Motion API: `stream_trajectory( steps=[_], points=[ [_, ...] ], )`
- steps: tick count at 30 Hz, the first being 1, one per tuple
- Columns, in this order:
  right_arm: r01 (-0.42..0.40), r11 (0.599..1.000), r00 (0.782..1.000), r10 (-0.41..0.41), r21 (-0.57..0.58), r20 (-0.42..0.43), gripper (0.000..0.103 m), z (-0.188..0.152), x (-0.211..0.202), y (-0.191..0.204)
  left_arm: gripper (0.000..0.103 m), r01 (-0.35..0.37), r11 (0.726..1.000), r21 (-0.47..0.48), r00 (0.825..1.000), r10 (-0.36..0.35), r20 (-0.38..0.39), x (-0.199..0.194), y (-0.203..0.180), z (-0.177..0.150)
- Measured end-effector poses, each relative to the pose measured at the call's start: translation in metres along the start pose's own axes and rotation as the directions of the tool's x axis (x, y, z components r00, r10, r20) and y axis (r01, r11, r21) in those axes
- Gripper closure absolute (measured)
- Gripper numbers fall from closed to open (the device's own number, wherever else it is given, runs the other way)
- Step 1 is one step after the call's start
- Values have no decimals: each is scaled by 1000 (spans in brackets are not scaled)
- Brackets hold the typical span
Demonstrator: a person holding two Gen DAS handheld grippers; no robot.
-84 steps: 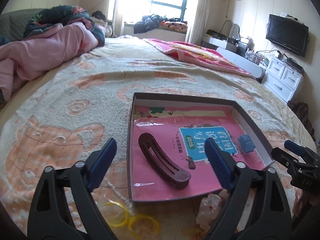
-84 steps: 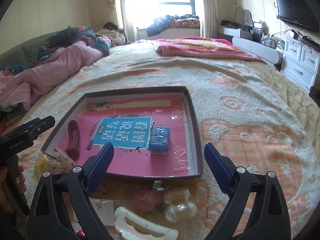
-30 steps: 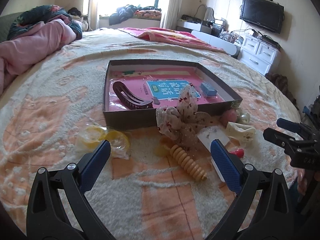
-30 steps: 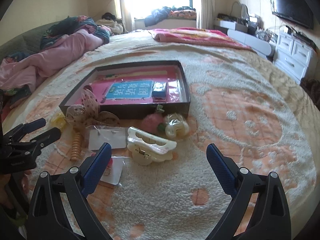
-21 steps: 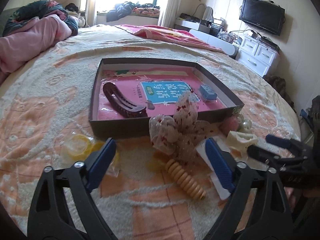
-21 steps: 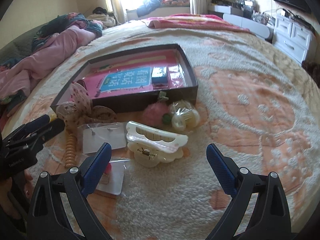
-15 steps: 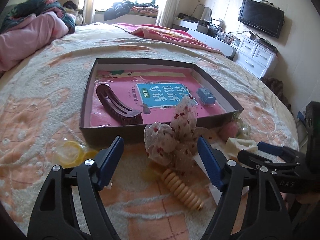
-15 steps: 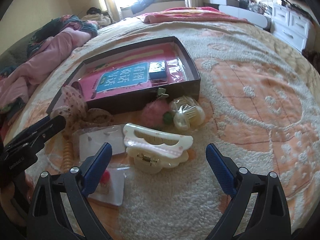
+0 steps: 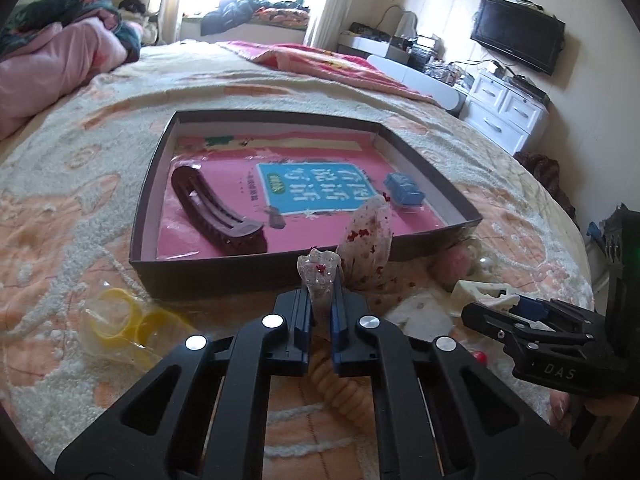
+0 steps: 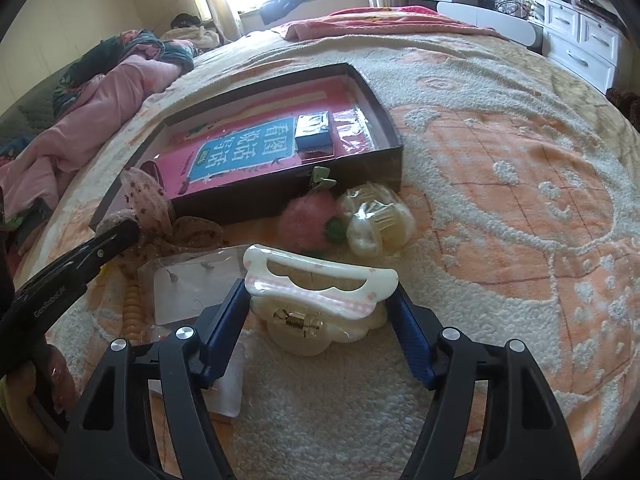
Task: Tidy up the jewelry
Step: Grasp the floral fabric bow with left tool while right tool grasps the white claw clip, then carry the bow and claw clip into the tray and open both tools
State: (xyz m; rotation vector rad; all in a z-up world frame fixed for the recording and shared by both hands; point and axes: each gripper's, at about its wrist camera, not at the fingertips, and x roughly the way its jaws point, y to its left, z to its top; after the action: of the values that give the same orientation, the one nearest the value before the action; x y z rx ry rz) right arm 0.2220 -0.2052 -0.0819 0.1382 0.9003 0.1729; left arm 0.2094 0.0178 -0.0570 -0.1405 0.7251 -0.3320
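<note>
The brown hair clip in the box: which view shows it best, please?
The left wrist view: the brown clip lies fully visible in the box. In the right wrist view only its tip shows.

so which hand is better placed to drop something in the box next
Left. The left gripper is already shut on the bow beside the box; the right gripper only straddles the white clip.

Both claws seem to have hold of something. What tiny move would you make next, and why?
Probably lift the left claw: it is shut on the bow, which lies just outside the box. The right claw merely straddles the white clip, so it looks less ready.
</note>
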Motion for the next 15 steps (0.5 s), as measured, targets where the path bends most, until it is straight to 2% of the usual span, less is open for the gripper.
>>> stream_trajectory(
  steps=[15],
  points=[
    [33, 999, 995, -33, 4, 91, 36, -4, -53, -24, 102, 91, 991, 97, 989, -102, 110, -49, -51, 24]
  ],
)
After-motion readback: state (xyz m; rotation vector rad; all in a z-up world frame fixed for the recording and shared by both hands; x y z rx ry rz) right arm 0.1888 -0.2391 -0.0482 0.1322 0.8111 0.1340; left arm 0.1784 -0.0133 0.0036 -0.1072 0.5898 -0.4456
